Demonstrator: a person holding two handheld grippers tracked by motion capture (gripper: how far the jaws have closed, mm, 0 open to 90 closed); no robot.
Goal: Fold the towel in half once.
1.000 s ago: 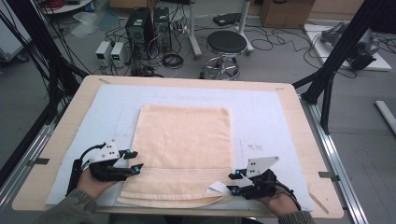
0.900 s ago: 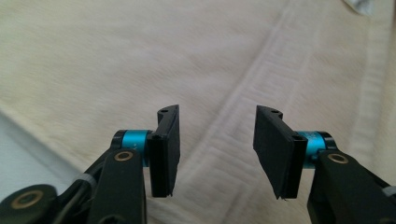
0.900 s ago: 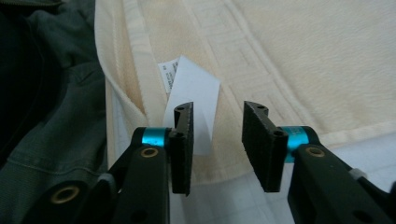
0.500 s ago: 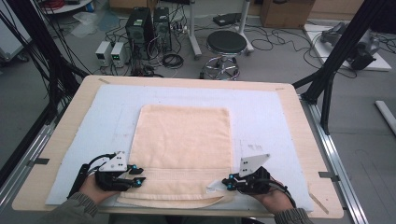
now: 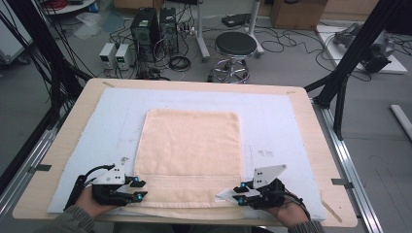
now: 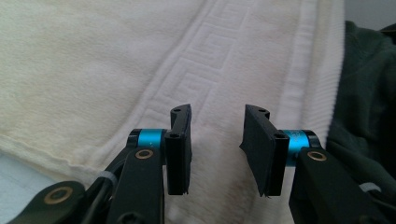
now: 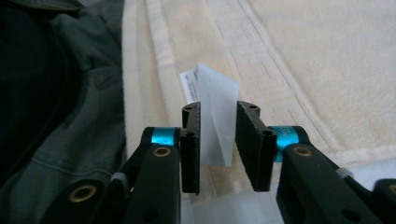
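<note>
A cream towel (image 5: 189,150) lies flat on the pale mat, its patterned border toward the near edge. My left gripper (image 5: 138,189) lies level at the towel's near left corner. Its jaws (image 6: 217,149) have just been opening and stand apart over the border (image 6: 205,51), with nothing pinched. At the near right corner lies my right gripper (image 5: 238,190). Its jaws (image 7: 218,144) have also just been opening. The towel's white care label (image 7: 212,107) stands upright in the gap, and the pads do not press on it.
The mat (image 5: 291,126) covers most of the wooden table (image 5: 320,160). The person's dark green sleeve (image 7: 70,93) is close beside the towel's near edge. Beyond the table, a stool (image 5: 235,46), computer boxes (image 5: 145,24) and cables are on the floor.
Both grippers sit a little nearer the table's front edge than a second ago. The towel's near edge, bulged then, now lies flatter.
</note>
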